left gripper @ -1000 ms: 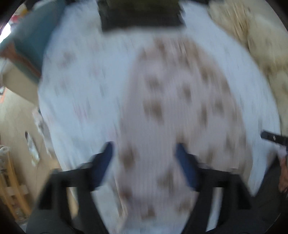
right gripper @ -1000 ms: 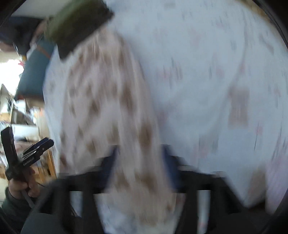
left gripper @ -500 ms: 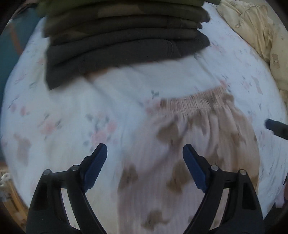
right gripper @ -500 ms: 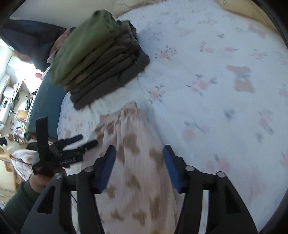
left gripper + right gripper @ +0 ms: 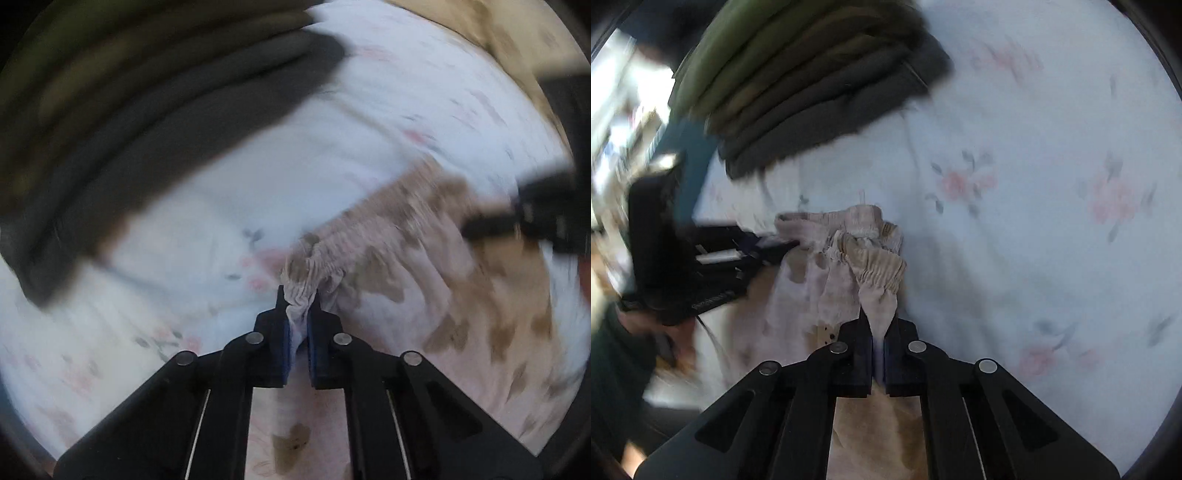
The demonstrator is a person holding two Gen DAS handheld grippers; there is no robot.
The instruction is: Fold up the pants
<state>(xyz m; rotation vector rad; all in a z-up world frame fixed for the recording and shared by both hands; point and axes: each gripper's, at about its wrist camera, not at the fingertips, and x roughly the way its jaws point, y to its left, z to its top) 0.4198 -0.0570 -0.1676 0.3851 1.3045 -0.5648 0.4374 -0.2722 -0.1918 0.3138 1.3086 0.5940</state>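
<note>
The pants (image 5: 424, 280) are pale pink with brown patches and lie on a white floral bedsheet (image 5: 207, 229). My left gripper (image 5: 298, 295) is shut on the left end of their gathered elastic waistband (image 5: 314, 258). My right gripper (image 5: 878, 314) is shut on the right end of the waistband (image 5: 875, 269). The pants (image 5: 812, 280) bunch up between the two grippers. Each gripper also shows in the other's view, the right one (image 5: 517, 218) and the left one (image 5: 713, 251).
A stack of folded dark and olive garments (image 5: 155, 122) sits just beyond the waistband, also in the right wrist view (image 5: 812, 81). A cream blanket (image 5: 491, 37) lies at the far right. The bedsheet (image 5: 1052, 221) stretches to the right.
Both grippers were open above the flat pants; they have moved down to the waistband and closed on its two ends, bunching the fabric.
</note>
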